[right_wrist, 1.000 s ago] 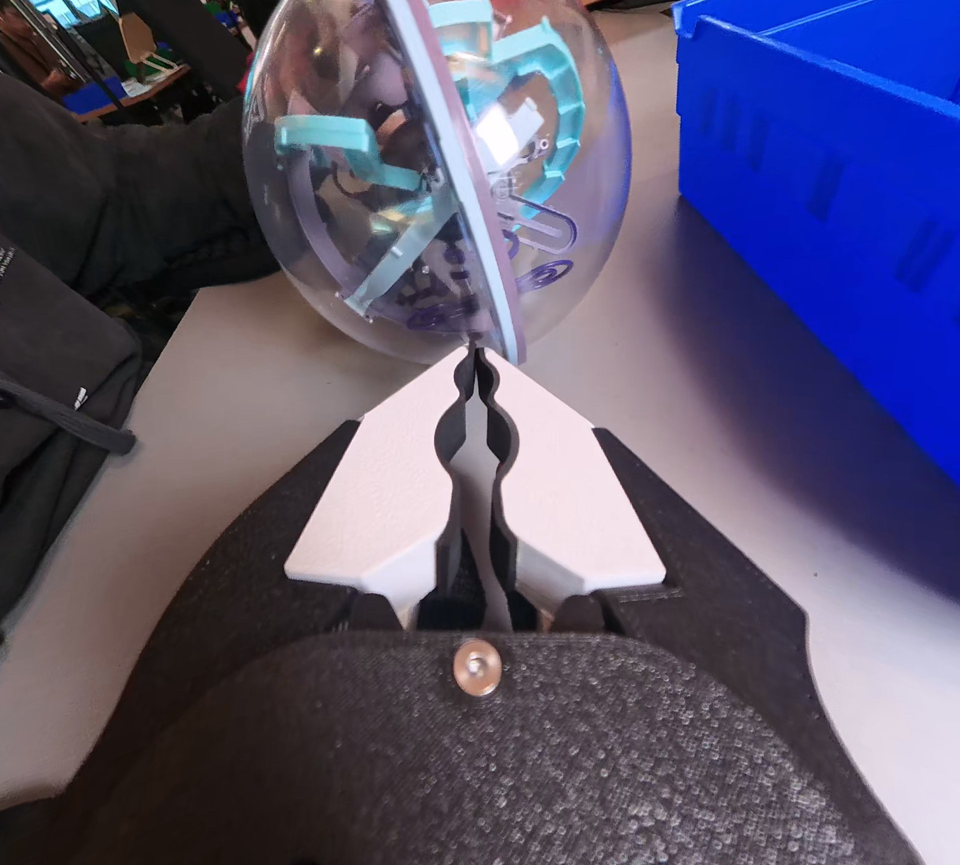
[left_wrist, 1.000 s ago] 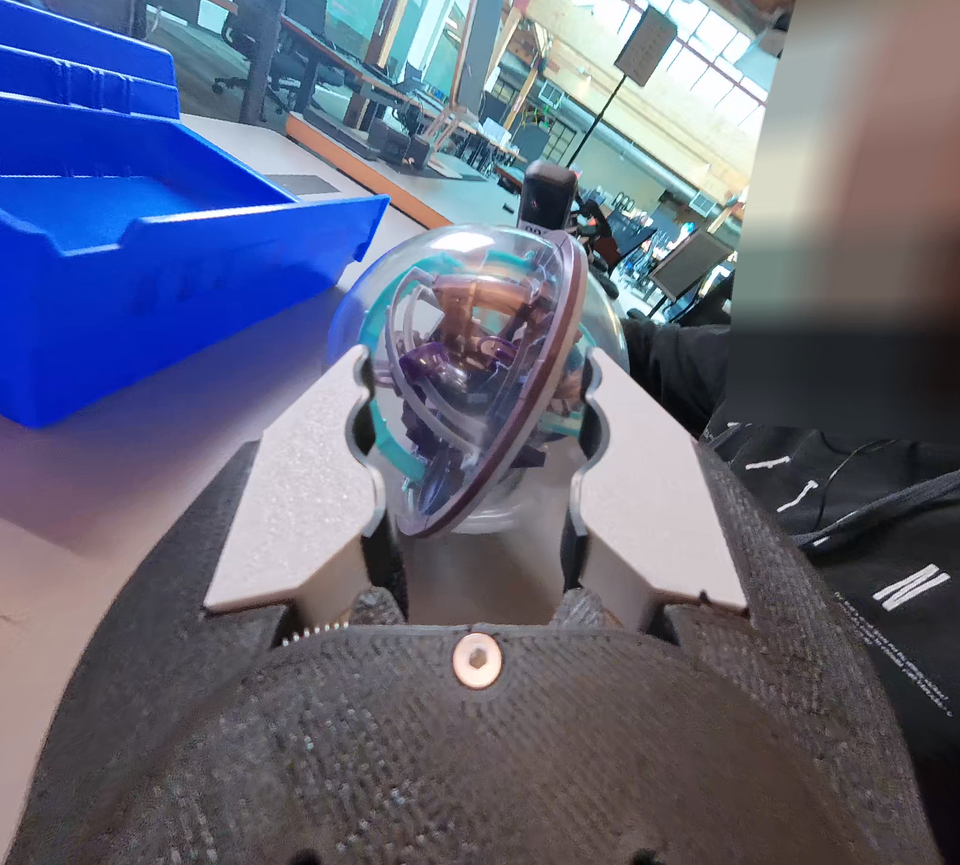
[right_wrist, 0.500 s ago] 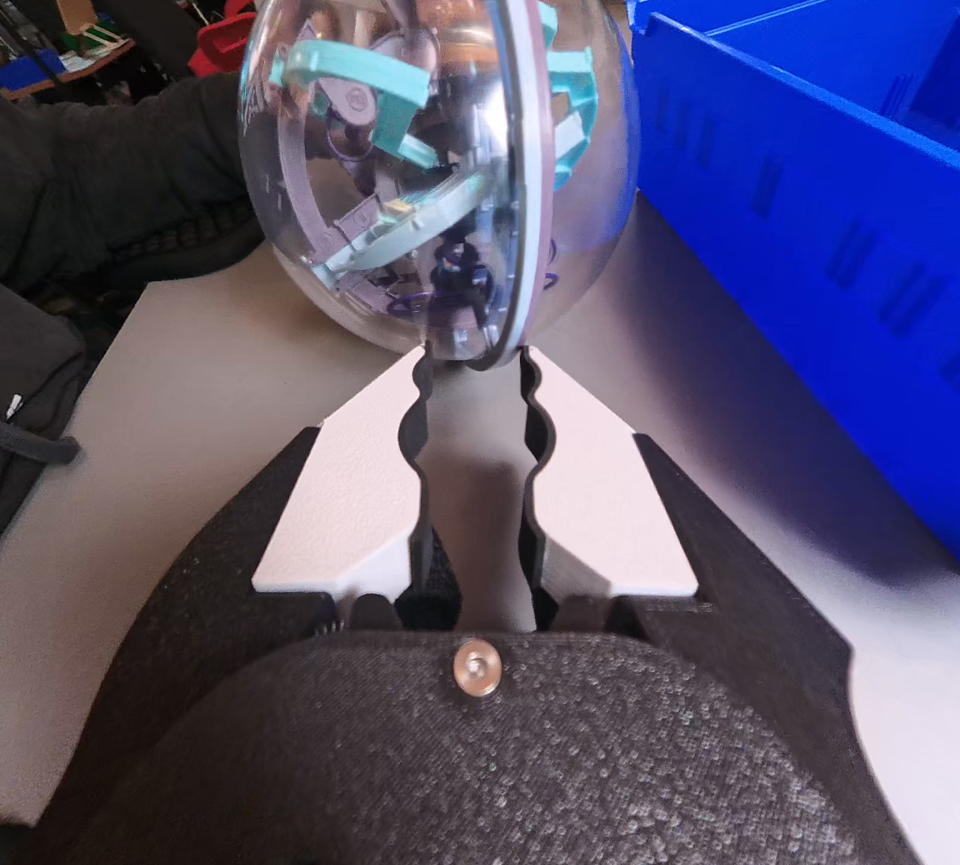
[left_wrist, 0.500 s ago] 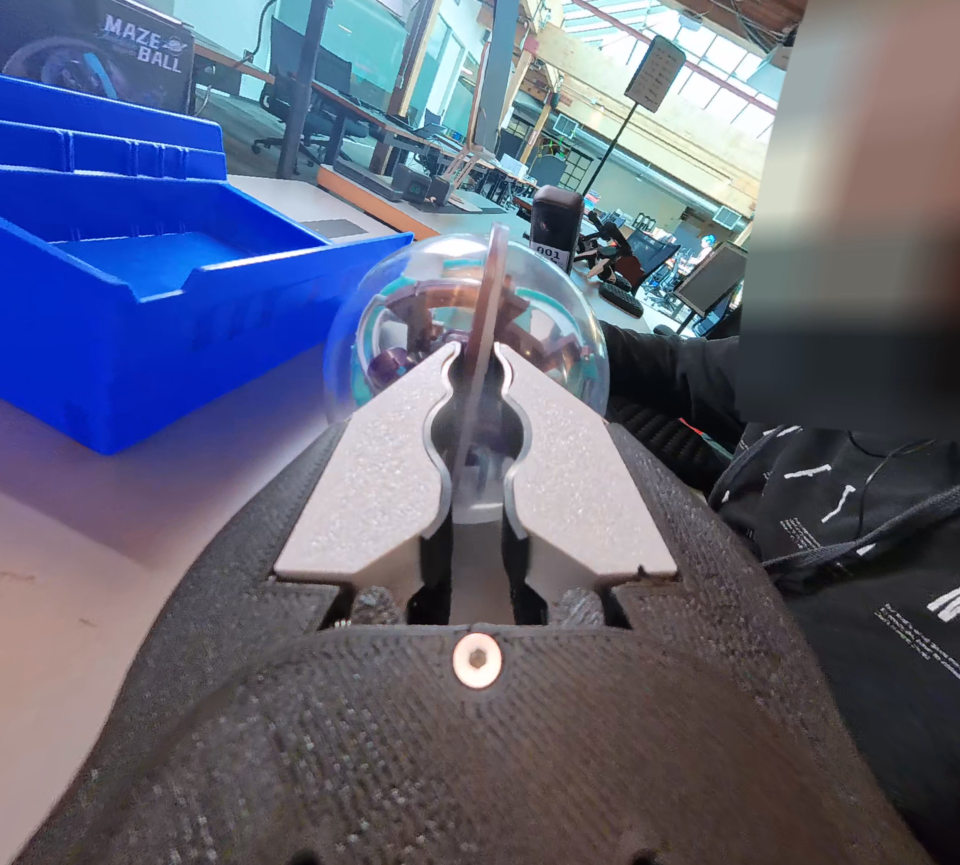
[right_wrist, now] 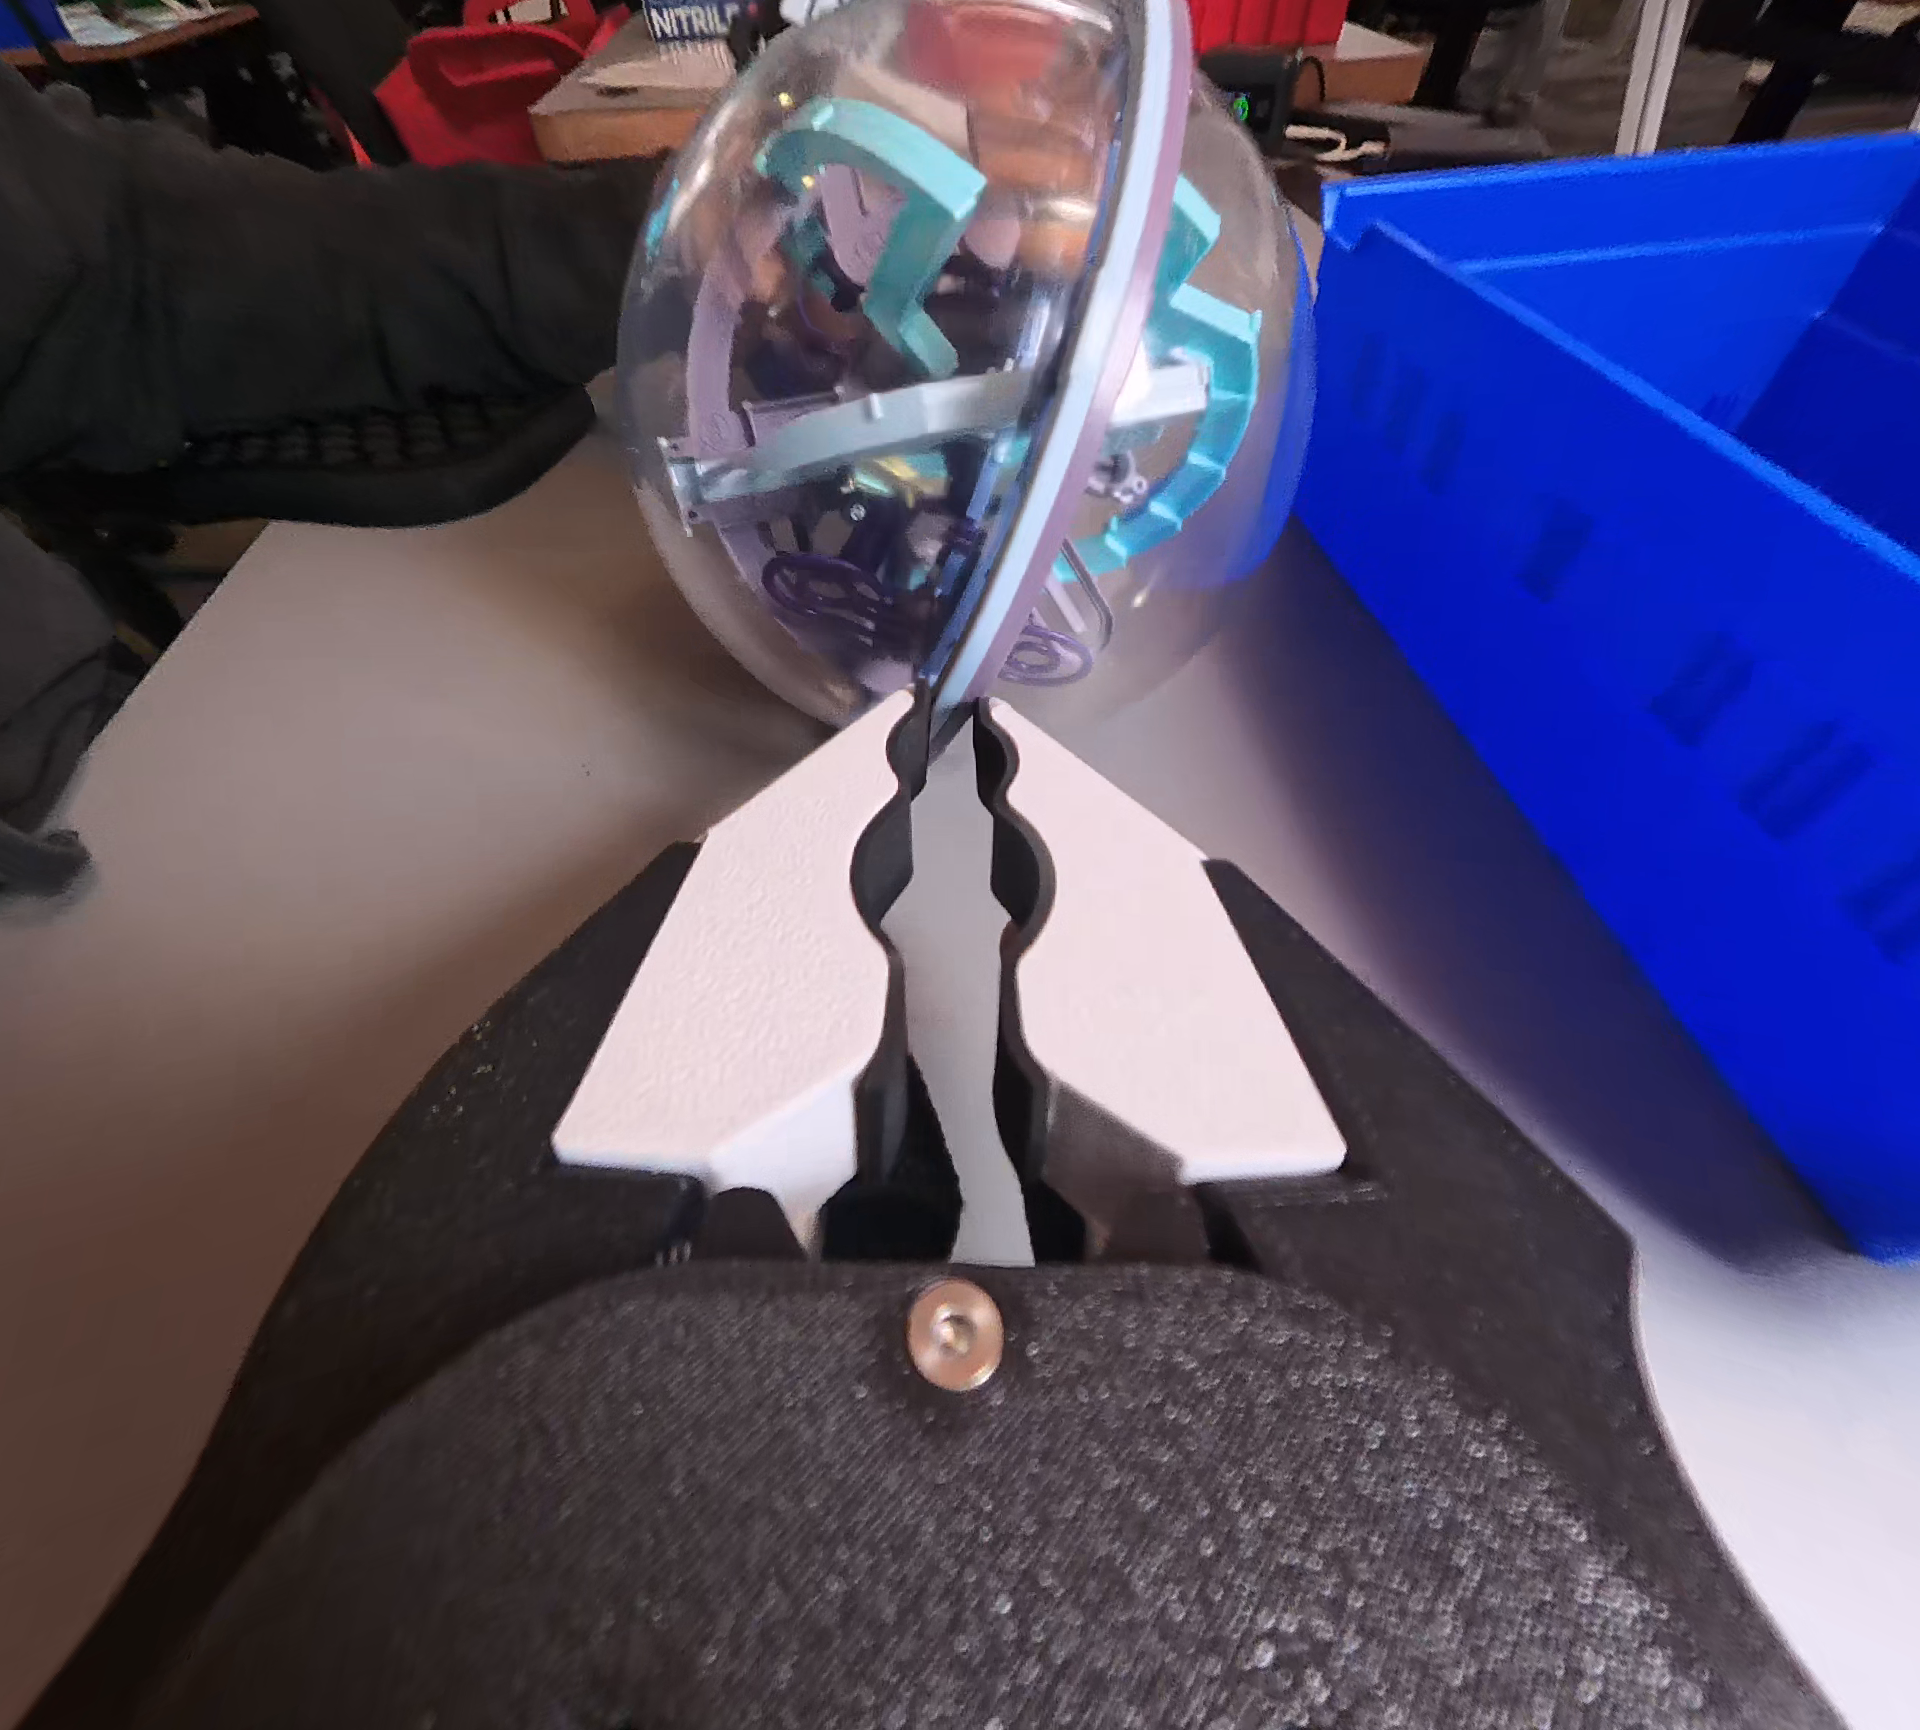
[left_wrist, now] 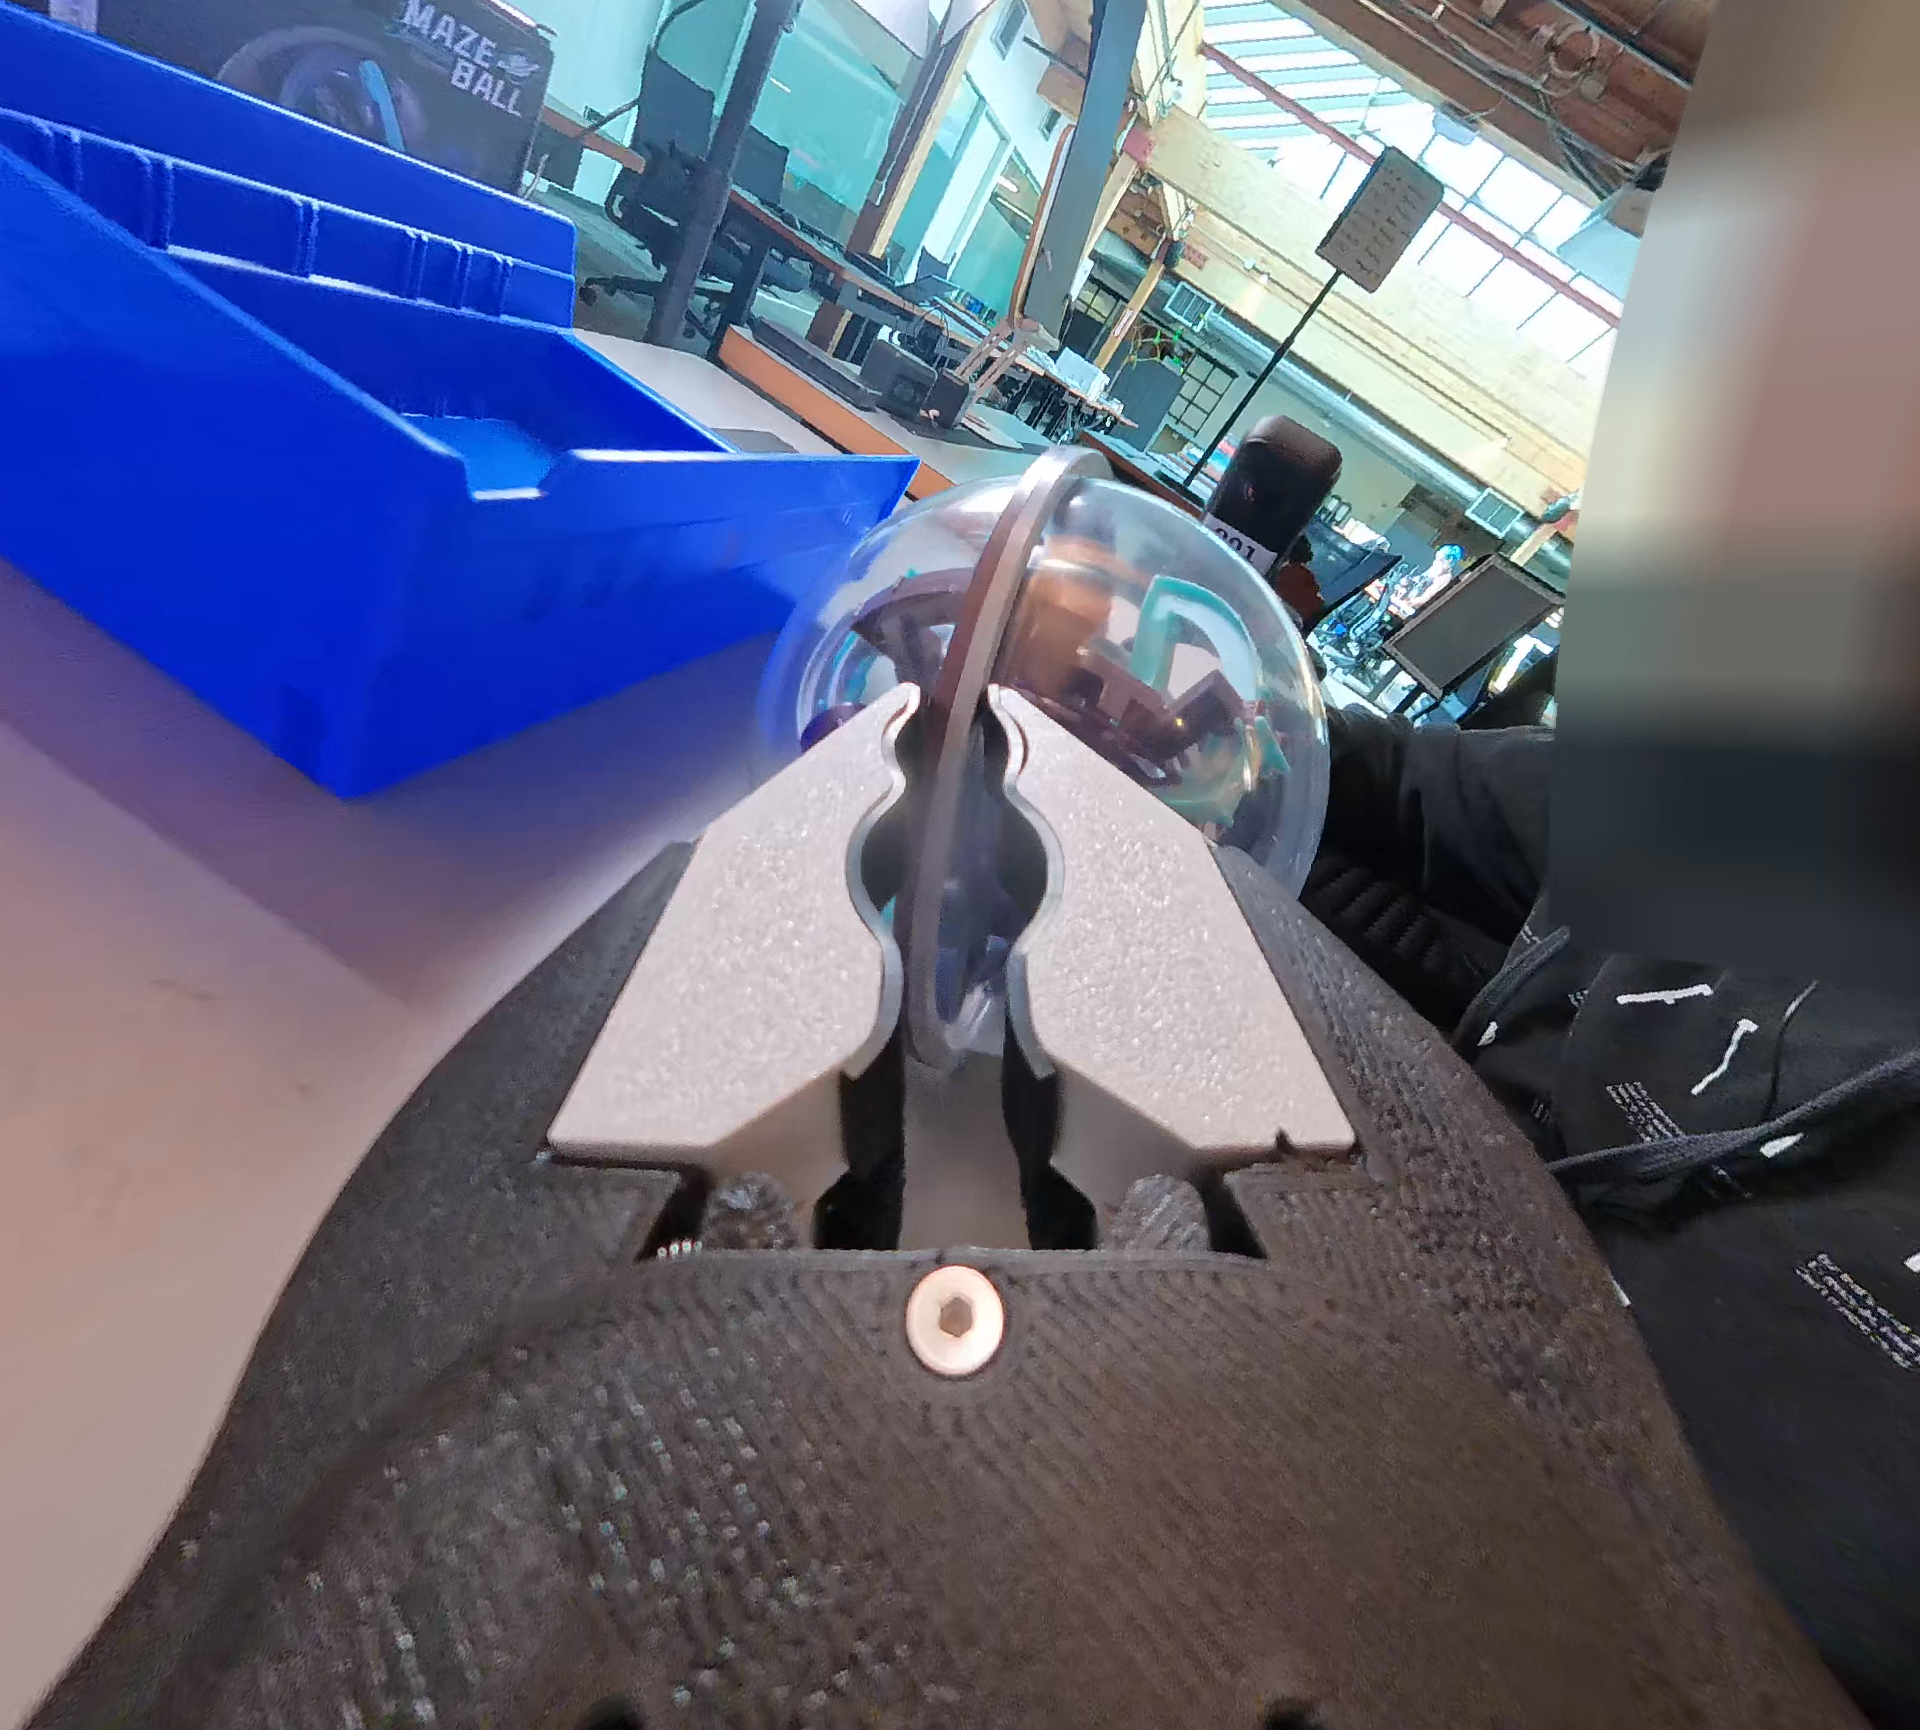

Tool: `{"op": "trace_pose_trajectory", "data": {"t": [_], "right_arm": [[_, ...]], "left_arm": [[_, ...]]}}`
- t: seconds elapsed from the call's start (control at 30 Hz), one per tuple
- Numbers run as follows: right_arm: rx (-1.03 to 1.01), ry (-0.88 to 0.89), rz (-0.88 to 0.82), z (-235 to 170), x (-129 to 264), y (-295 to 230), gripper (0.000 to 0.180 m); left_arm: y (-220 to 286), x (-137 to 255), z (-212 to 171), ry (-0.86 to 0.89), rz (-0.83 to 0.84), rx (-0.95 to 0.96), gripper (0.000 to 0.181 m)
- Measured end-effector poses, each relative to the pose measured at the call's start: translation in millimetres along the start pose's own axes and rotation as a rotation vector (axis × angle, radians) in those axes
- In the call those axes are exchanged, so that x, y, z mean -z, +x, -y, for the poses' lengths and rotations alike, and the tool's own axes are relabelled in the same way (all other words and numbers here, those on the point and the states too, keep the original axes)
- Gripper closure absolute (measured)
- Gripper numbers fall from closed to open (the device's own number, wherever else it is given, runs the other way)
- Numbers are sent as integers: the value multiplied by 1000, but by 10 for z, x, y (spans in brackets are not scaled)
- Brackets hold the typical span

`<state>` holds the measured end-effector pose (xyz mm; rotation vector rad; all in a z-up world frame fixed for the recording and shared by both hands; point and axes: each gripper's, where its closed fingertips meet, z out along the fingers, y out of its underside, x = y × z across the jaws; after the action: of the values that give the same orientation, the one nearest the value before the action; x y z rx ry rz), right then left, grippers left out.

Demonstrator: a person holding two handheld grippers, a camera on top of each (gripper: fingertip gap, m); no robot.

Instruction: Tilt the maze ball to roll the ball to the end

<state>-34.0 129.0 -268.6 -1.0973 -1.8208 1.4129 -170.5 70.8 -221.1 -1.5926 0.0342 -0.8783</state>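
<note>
Person's sleeve (right_wrist: 291, 330): dark, at far left, behind the table.
Maze ball (right_wrist: 956, 350): clear sphere, tilted, lifted just above the table (right_wrist: 364, 745), beside the bin.
Left gripper (left_wrist: 951, 714): fingers clenched on the ball's flat rim.
Right gripper (right_wrist: 945, 724): fingers pinching the same rim at its bottom edge.
Handling: looks light, rigid, slippery; the rim seems the sure hold.
Blue bin (right_wrist: 1621, 537): at right.

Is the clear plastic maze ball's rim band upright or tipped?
Tipped. On the clear plastic maze ball, the rim band leans rightward at its top, above the right gripper.
</note>
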Motion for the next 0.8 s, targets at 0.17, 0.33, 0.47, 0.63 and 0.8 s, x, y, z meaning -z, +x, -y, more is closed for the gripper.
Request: {"op": "trace_pose_trajectory", "data": {"t": [0.17,0.33,0.47,0.63,0.8], "right_arm": [[8,114,-7,273,62,-76,175],[33,156,2,437,97,-207,175],[41,161,10,477,110,-268,175],[31,174,20,491,113,-288,175],[29,181,23,488,113,-292,175]], "left_arm": [[-110,45,-22,19,24,52,172],[-172,-8,-92,1,33,80,176],[-185,-51,-121,-7,28,92,176],[-185,-54,-143,-16,32,91,177],[-174,-46,-144,-20,31,87,176]]}}
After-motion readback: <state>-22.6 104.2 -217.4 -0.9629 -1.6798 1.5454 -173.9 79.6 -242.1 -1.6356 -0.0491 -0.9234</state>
